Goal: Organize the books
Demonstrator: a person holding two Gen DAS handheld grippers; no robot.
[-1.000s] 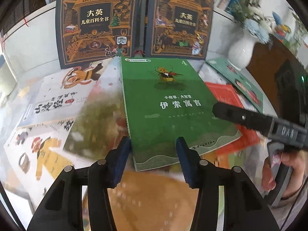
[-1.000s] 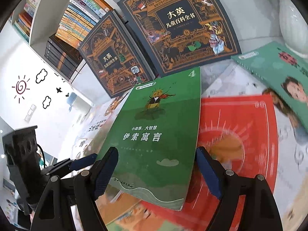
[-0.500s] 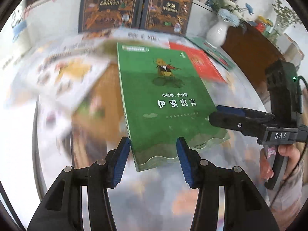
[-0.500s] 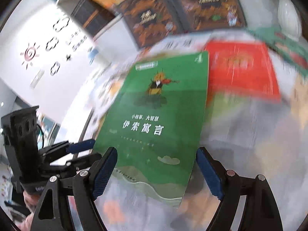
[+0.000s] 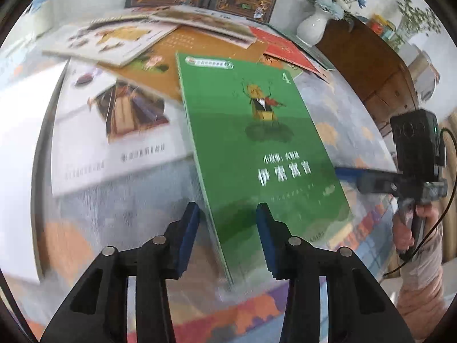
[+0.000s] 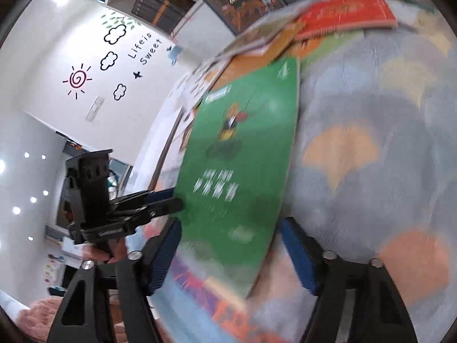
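Green book (image 5: 257, 154) sits between both closing grippers' fingers (image 5: 187, 237), pads not yet pressing.

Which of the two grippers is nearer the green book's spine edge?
Left. The left gripper straddles the green book at its spine edge, jaws closing. The right gripper straddles the opposite edge, also closing.

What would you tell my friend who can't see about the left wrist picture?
A green paperback book with a cartoon insect on its cover sits tilted between the closing blue-padded left gripper. The black right gripper reaches in beside it, with scattered picture books on the patterned tablecloth behind.
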